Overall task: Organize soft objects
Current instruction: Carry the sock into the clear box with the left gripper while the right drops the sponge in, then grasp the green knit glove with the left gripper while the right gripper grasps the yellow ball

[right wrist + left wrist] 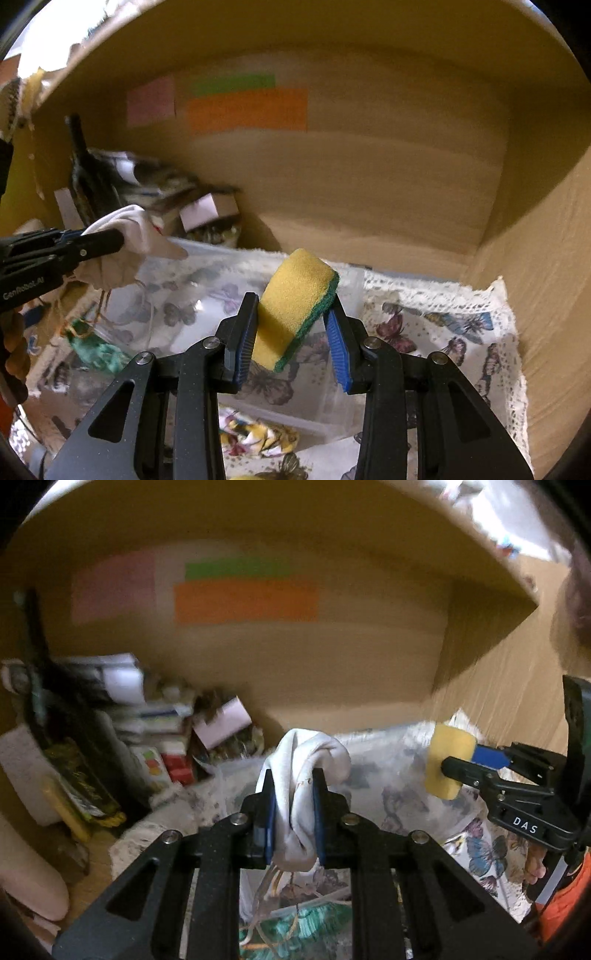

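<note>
Above the clear bin [332, 291]: right gripper [291, 325] fingers pinch yellow sponge [295, 302], long axis tilted up-right; left gripper [293, 797] clamps white cloth [303, 768] leftward.

Cluttered home corner, butterfly-print lace tablecloth [443, 325], cardboard backdrop [369, 166], piled household boxes [155, 720]

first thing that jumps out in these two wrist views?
Both grippers are loaded in mid-air over the butterfly-print cloth: the left gripper pinches a bunched white cloth, and the right gripper holds a tilted yellow-and-green sponge. Behind them, orange, green and pink paper patches stand out on the cardboard wall.
</note>
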Demonstrator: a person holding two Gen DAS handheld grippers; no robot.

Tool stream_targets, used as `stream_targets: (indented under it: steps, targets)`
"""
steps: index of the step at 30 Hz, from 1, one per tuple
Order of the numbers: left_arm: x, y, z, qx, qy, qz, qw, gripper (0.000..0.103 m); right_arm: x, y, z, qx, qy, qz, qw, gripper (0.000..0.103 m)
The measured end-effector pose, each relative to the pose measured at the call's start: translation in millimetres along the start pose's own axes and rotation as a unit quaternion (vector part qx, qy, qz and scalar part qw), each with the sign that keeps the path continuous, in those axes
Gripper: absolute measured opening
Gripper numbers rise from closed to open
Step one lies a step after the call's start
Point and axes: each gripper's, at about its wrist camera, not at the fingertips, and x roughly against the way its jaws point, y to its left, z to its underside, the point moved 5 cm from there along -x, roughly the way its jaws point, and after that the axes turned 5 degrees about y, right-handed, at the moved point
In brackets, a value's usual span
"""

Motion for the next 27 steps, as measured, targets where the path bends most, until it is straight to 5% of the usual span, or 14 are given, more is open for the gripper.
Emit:
stream_targets:
  steps: [7,13,17,19,27]
  targets:
    - [-52.8,-4.8,17.8,-0.005,0.091,0.008,0.9958,0.017,-39.1,1.7,10.1,0.014,0.064,-0.008,0.998,0.033]
    - [-63.9,-12.4,27.7,-0.012,0.124,0.011,0.9922,0.024,-52.9,8.6,15.9,0.033,0.095,-0.011,0.995,0.035]
    - [-57.0,-13.8,23.8,-0.012,0.116,0.012,0.9931,0.044,-47.3,10.2,13.5,0.036,0.091,-0.008,0.995,0.043]
    - [-46.5,-13.9,17.8,-0.015,0.098,0.006,0.9951,0.056,-38.7,9.6,8.9,0.035,0.076,-0.007,0.996,0.053]
    - [8.0,-12.7,-2.0,-0.018,0.026,-0.012,0.9994,0.101,8.4,9.5,-0.4,0.027,0.018,-0.007,0.999,0.066]
